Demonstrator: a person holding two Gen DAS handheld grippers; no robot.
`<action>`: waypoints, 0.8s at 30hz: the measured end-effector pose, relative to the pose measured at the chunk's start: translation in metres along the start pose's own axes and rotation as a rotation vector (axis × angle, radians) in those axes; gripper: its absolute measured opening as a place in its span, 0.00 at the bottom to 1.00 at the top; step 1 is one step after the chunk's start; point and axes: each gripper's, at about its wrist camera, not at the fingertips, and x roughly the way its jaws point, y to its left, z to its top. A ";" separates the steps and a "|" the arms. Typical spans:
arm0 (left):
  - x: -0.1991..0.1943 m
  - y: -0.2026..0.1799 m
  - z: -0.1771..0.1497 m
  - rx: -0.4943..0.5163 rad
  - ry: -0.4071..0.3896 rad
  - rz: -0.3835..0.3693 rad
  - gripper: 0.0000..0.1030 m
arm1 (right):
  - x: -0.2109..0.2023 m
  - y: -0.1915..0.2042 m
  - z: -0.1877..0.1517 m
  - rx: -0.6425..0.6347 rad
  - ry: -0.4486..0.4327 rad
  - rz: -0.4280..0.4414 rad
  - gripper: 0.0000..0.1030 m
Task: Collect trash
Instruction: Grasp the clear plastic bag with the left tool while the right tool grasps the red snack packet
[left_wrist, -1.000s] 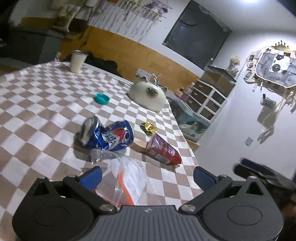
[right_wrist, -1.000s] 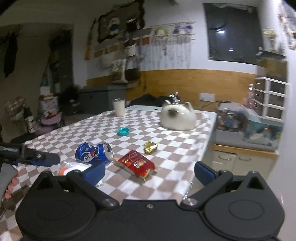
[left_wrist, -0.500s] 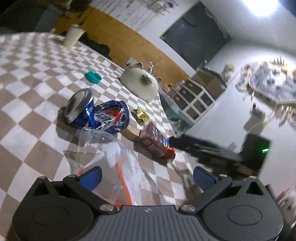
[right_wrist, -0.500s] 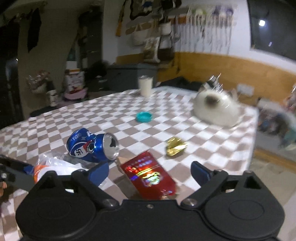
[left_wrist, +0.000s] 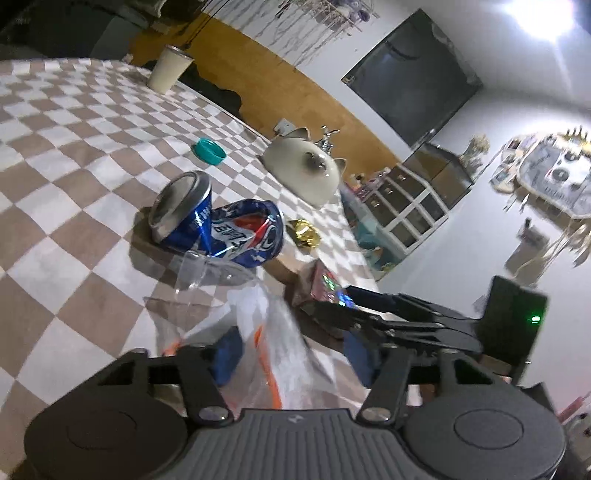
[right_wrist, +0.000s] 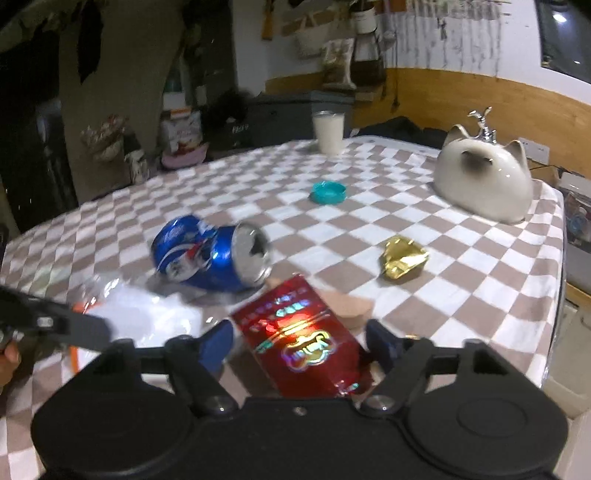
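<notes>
Setting: checkered surface (right_wrist: 461, 266) in a dim room, litter strewn near its front edge.
Left tool (left_wrist: 291, 350): blue pads either side of a clear plastic bag (left_wrist: 273, 332) with orange trim; its jaws have just been closing around the bag, and the film bunches between the pads, though the blur leaves it unclear whether they press on it.
Right tool (right_wrist: 301, 341): pads flanking a red foil packet (right_wrist: 299, 339) that lies flat at the front of the surface; its jaws have just been closing, yet a gap shows on both sides of the packet, so nothing is gripped.
Crushed can (right_wrist: 210, 256): blue, on its side just behind the bag and the packet, open end turned toward the packet in the right wrist view.
Gold wrapper (right_wrist: 404, 258): crumpled, apart from the can, toward the surface's right edge.
Teal lid (right_wrist: 328, 192): farther back, near the middle.
Cat-shaped ceramic piece (right_wrist: 484, 184): white, at the far right corner.
Pale cup (right_wrist: 328, 133): upright at the far edge.
Person: fingertips (right_wrist: 7, 363) visible at the left margin of the right wrist view, behind the left tool.
</notes>
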 end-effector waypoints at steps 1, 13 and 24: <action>0.000 -0.002 -0.001 0.009 -0.001 0.016 0.48 | 0.000 0.004 -0.001 -0.007 0.005 -0.012 0.72; -0.016 -0.023 -0.022 0.109 -0.023 0.134 0.25 | -0.026 0.051 -0.020 -0.157 0.108 -0.134 0.57; -0.064 -0.071 -0.047 0.315 -0.137 0.311 0.21 | -0.079 0.078 -0.028 0.037 0.037 -0.209 0.50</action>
